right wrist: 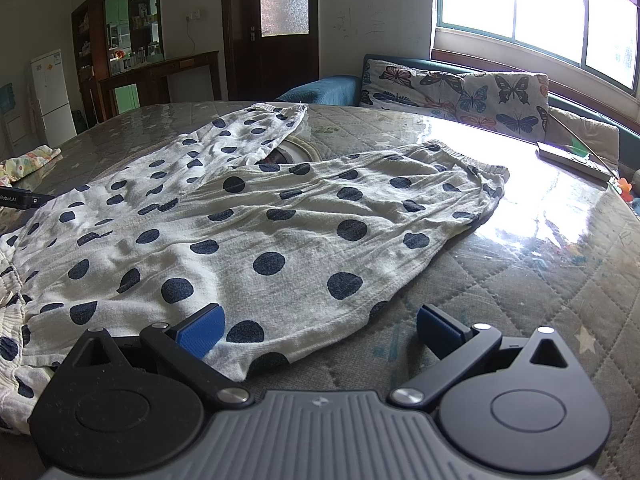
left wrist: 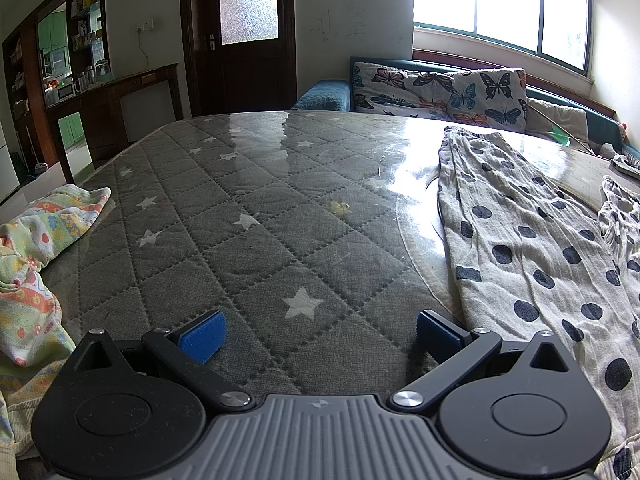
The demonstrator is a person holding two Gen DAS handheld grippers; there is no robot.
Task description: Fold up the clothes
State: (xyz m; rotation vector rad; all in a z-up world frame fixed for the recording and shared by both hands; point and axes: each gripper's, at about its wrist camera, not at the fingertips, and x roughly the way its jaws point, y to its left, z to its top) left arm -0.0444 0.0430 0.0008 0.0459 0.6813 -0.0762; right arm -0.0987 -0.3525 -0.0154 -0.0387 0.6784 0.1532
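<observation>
White trousers with dark blue dots [right wrist: 248, 232] lie spread flat on the quilted grey table cover, both legs reaching away toward the window. In the left wrist view the same trousers [left wrist: 532, 248] run down the right side. My right gripper [right wrist: 320, 330] is open at the garment's near right edge, with its left pad [right wrist: 202, 330] over the fabric and its right pad over bare quilt. My left gripper [left wrist: 320, 330] is open above bare quilt, just left of the trousers, holding nothing. The left gripper's tip [right wrist: 24, 199] shows at the left edge of the right wrist view.
A crumpled pastel patterned cloth [left wrist: 36, 256] lies at the table's left edge. A sofa with butterfly cushions [left wrist: 440, 92] stands behind the table under the window. A flat box [right wrist: 572, 160] and small toys sit at the far right. The plastic-covered quilt [left wrist: 248, 200] glares near the window.
</observation>
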